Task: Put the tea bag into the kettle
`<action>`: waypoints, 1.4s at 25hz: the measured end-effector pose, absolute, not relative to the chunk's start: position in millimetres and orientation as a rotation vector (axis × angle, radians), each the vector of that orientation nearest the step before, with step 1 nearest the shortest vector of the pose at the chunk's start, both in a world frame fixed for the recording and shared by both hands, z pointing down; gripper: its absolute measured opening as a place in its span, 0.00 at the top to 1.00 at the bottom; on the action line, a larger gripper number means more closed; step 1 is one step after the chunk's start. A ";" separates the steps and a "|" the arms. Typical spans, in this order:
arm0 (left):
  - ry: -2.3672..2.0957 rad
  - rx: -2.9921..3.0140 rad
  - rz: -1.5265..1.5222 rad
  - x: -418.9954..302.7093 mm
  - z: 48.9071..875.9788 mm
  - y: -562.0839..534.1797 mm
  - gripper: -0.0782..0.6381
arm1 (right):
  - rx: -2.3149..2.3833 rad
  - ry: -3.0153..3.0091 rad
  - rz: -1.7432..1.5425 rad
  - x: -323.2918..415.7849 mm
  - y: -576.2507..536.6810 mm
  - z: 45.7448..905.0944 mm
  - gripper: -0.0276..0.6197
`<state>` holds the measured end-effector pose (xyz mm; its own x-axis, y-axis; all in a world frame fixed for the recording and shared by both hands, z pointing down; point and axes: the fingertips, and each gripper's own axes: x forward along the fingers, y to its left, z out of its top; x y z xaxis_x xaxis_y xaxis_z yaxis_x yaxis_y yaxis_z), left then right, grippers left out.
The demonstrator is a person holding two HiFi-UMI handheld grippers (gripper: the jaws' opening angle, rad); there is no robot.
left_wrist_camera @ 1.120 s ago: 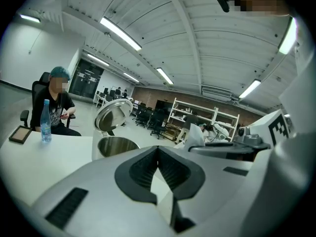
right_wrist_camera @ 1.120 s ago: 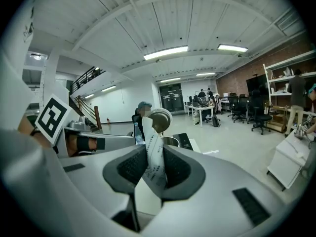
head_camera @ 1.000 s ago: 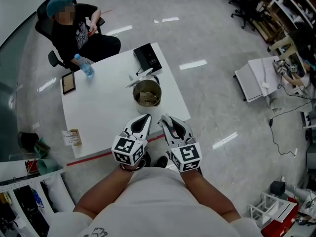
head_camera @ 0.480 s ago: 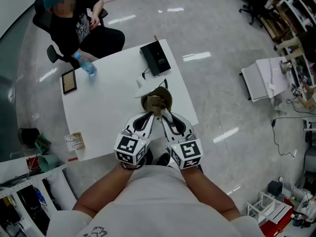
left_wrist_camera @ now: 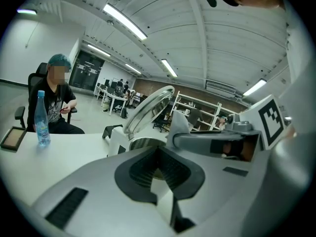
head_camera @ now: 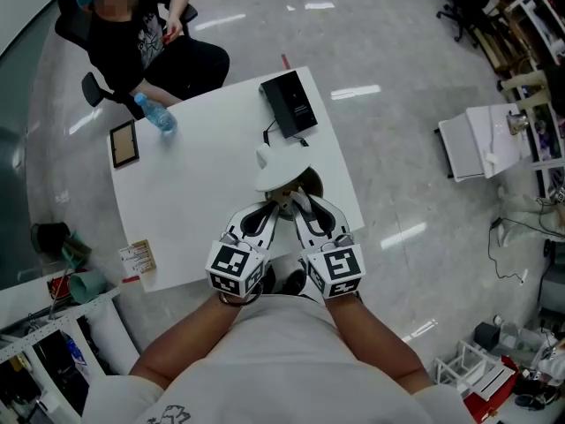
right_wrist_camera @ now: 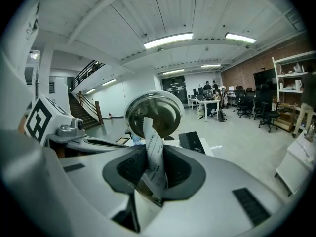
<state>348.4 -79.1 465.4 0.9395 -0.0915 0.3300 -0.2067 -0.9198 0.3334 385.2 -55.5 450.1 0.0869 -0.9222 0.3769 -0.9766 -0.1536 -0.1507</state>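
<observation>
Bright ceiling strip lights [right_wrist_camera: 168, 40]; floor [head_camera: 356, 92] glare; fisheye edges dark, warped.

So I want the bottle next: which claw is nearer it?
Left. Both claws are at the kettle; the left claw is on the side toward the bottle, the right claw, holding the tea bag, just beyond it.

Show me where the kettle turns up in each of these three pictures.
Head view: kettle near the centre, at the white table's near right edge.
Left gripper view: kettle at centre, lid tilted up.
Right gripper view: kettle at centre, open lid facing the camera, behind the tea bag.
Shared landmark: the white table under it.
</observation>
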 end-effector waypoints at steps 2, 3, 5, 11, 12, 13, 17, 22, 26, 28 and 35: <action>-0.215 2.718 0.446 347.8 468.7 -82.9 0.88 | 2.207 -1.936 0.588 387.2 -60.1 452.1 0.81; -0.214 2.715 0.448 347.5 469.9 -84.6 0.88 | 2.206 -1.931 0.588 388.1 -62.2 453.2 0.81; -0.212 2.711 0.451 347.3 471.6 -88.1 0.88 | 2.204 -1.918 0.588 390.0 -65.9 455.2 0.81; -0.210 2.697 0.453 345.9 477.0 -95.5 0.88 | 2.187 -1.923 0.610 389.6 -72.8 462.8 0.81; -0.210 2.696 0.453 345.8 478.0 -96.6 0.88 | 2.189 -1.921 0.605 390.0 -73.4 463.0 0.81; -0.209 2.695 0.455 345.9 479.2 -97.7 0.88 | 2.186 -1.920 0.598 390.1 -74.1 463.2 0.81; -0.215 2.686 0.464 344.6 484.1 -100.8 0.88 | 2.152 -1.927 0.579 385.8 -75.1 465.6 0.79; -0.211 2.684 0.467 344.8 485.1 -100.0 0.88 | 2.162 -1.932 0.599 384.9 -73.8 465.3 0.74; -0.213 2.677 0.470 345.2 487.5 -100.9 0.88 | 2.160 -1.941 0.609 384.4 -75.4 465.7 0.70; -0.217 2.675 0.468 344.8 488.2 -100.5 0.88 | 2.163 -1.940 0.615 385.5 -74.6 466.1 0.68; -0.229 2.664 0.466 341.6 489.8 -98.3 0.88 | 2.153 -1.959 0.632 384.1 -72.5 466.9 0.59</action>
